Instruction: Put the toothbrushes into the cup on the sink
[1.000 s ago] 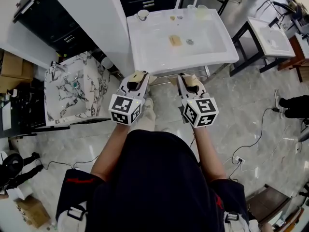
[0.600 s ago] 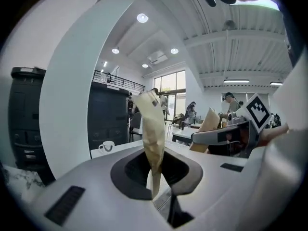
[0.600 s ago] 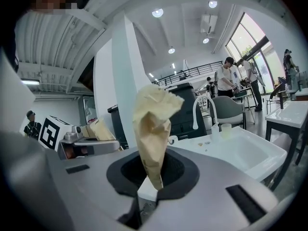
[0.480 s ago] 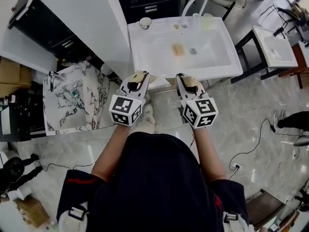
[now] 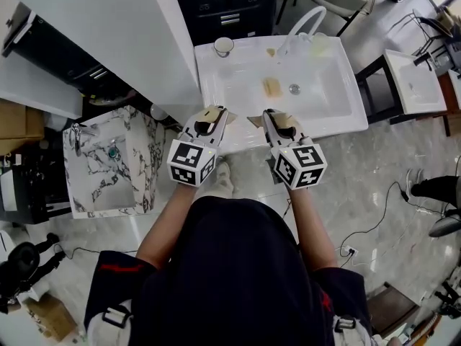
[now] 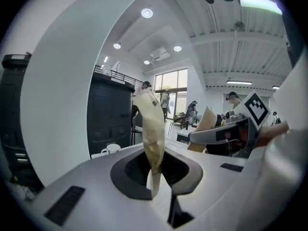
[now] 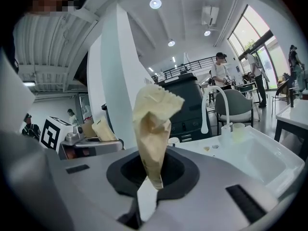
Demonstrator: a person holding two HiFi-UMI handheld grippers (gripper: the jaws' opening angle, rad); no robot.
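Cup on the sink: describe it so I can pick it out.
Start at the white sink ahead. On its back left corner, by the tall white cabinet, stands the cup: a small white mug, well left of the arched faucet.

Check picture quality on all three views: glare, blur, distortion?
Head view: sharp, wide-angle bend at the edges; the white ceramic sink is bright, its detail still readable. Left gripper view: heavy fisheye, black corners, round ceiling lights glare, background soft. Right gripper view: same fisheye, bright window top right, a mosaic patch top left.
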